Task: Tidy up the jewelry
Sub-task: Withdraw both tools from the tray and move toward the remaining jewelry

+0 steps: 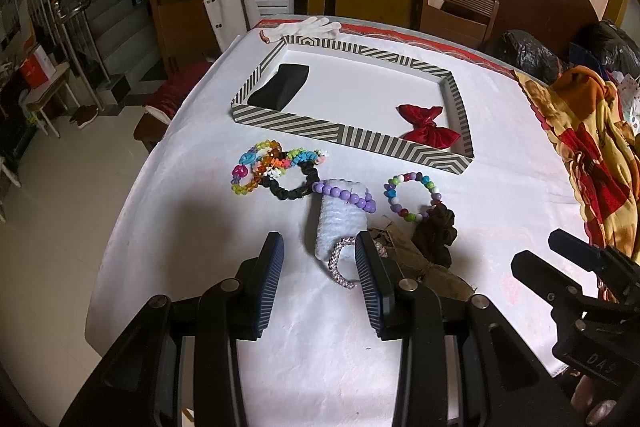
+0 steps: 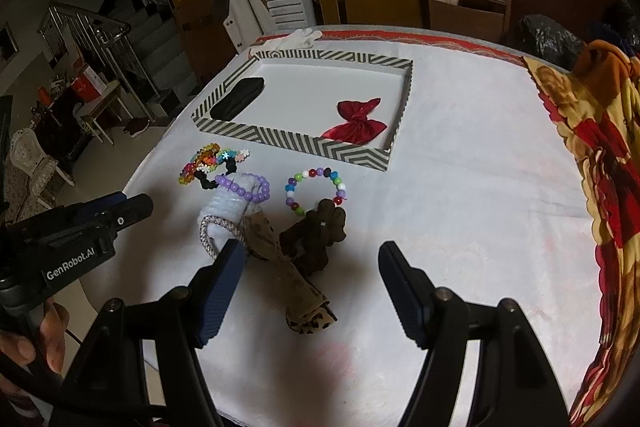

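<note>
Stock: striped tray (image 1: 256, 75) on bench, holding red bow (image 1: 430, 125) | loose jewelry heaped near edge, purple bead bracelet (image 1: 346, 195) overlapping black scrunchie (image 1: 294, 187) | left gripper (image 1: 320, 267), right gripper (image 2: 310, 279) both spread, holding nothing | Risk: tangled pieces likely lift together, or drop.

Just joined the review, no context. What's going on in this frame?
A person holds two grippers over a table, sorting jewelry into a striped tray. The tray already has a red bow and a black pouch. Bead bracelets, scrunchies and a white roll are outside it on the cloth. The left gripper and right gripper are open, holding nothing.
</note>
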Motion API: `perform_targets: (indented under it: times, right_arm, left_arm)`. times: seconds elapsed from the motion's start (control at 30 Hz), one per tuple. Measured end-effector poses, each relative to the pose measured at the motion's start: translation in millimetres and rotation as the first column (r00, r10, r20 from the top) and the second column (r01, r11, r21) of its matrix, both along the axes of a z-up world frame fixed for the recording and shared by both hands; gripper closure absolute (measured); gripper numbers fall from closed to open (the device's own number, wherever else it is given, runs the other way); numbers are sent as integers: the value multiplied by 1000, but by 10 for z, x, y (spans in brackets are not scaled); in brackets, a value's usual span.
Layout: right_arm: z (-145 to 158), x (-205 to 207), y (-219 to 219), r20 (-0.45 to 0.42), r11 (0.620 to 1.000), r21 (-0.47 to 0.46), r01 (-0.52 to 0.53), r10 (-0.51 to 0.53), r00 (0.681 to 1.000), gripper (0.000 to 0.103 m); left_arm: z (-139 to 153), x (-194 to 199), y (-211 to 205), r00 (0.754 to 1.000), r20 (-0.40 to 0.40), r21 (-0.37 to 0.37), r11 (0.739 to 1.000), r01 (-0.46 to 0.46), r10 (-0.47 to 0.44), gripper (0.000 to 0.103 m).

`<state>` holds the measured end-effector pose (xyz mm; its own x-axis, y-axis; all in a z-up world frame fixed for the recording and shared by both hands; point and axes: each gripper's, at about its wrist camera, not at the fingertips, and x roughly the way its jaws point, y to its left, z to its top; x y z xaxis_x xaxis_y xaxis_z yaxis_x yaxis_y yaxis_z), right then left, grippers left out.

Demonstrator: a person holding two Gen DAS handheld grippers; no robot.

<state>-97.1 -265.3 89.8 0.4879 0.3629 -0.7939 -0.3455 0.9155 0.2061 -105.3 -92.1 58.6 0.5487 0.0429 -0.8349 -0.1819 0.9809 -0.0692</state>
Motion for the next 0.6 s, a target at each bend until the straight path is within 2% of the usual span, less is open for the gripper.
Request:
perform_targets:
  times: [0.23,0.4,0.6]
  right_arm:
    - [-52,10,13,-12,1000,-4,-4,4,1000,30]
    - [-200,17,-67,-54,1000,3,-11,11,998,30]
    - [-506,-13,-189,-137,1000,30,3,2,991,30]
  left_arm:
    - [-44,-11,72,1000,-13,-10,1000,-7,7,59]
    - [-91,-23,208,999,-28,-36,999,-22,21,59]
    - [-246,-33,361,997,-72,-134,991,-26,17,59]
